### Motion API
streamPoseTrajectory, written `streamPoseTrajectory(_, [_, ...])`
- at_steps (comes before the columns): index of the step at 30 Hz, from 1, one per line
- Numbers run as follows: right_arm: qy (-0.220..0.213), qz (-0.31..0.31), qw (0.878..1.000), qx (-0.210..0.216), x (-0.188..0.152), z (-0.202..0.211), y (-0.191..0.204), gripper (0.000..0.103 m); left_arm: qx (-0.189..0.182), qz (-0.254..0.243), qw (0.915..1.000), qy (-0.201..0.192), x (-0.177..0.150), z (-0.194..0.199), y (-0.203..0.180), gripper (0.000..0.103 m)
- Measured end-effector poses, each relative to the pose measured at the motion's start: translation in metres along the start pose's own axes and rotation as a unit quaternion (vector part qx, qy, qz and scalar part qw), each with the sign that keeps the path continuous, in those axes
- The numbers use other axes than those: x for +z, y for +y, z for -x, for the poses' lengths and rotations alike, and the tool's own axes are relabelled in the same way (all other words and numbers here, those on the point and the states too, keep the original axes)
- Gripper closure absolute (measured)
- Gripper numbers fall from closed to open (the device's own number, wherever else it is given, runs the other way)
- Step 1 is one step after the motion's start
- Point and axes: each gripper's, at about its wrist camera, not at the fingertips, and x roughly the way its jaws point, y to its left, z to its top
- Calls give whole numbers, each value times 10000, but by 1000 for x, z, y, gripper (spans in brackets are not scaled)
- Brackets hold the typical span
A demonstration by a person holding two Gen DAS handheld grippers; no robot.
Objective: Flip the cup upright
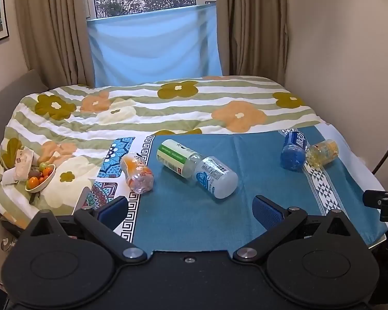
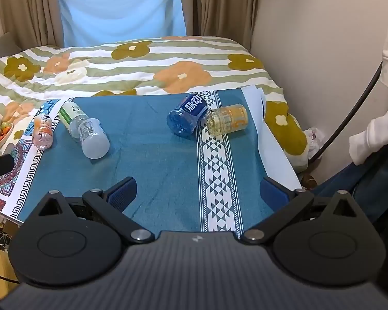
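Several plastic bottles lie on their sides on a blue cloth [image 1: 194,211] [image 2: 155,160]. A small orange bottle [image 1: 137,174] [image 2: 42,133] lies at the left. A green-labelled bottle [image 1: 178,159] [image 2: 71,115] touches a clear white-labelled bottle [image 1: 216,177] [image 2: 91,137]. A blue bottle [image 1: 293,149] [image 2: 188,116] touches a yellow bottle [image 1: 322,152] [image 2: 227,120] at the right. My left gripper [image 1: 191,209] is open and empty, near the cloth's front edge. My right gripper [image 2: 199,190] is open and empty, short of the blue and yellow bottles.
A flowered quilt [image 1: 168,103] [image 2: 132,64] covers the bed behind the cloth. A bowl of small fruit [image 1: 40,177] [image 2: 1,135] sits at the left with a wrapped packet [image 1: 23,164]. Wall and curtains stand behind. A person's sleeve [image 2: 375,134] and a cable [image 2: 349,118] are at the right.
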Motion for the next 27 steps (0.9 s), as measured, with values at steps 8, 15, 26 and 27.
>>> streamPoseTrajectory(8, [-11, -18, 10000, 13, 0, 1, 1, 0, -30, -8, 10000, -38, -1, 2, 2, 0])
streamPoseTrajectory(15, [0, -28, 10000, 50, 0, -1, 0, 0, 12, 11, 10000, -25, 3, 8, 9, 0])
streamPoseTrajectory(26, [-2, -20, 10000, 34, 0, 0, 0, 0, 47, 33, 10000, -48, -1, 5, 3, 0])
streamPoseTrajectory(27, [-7, -20, 10000, 33, 0, 0, 0, 0, 44, 32, 10000, -45, -1, 6, 3, 0])
